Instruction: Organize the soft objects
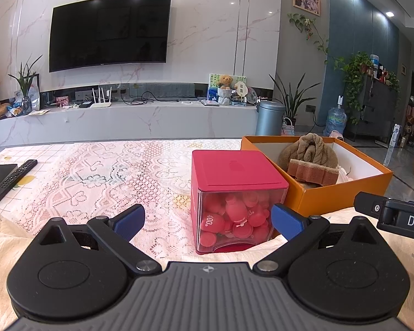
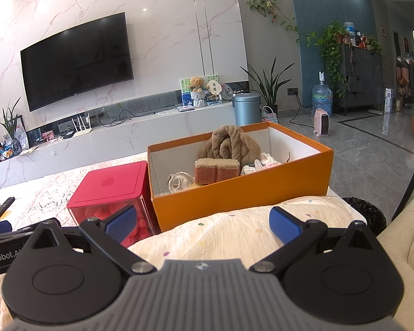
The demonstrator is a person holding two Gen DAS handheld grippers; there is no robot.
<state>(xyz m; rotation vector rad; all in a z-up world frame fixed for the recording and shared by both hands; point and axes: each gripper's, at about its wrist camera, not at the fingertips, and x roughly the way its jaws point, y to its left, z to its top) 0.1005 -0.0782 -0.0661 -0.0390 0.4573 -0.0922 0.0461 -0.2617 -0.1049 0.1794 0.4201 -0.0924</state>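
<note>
An orange box stands on the lace-covered table and holds a rolled brown towel, a tan-and-orange sponge and some white cloth items. The same orange box shows at the right of the left wrist view, with the brown towel and sponge inside. My left gripper is open, low over the table, just short of a red-lidded clear cube of pink pieces. My right gripper is open above a cream quilted cloth, in front of the box.
A remote control and a dark device lie at the table's left edge. Behind the table run a marble TV bench, a wall TV, plants and a blue bin. A black waste bin and a sofa arm are at the right.
</note>
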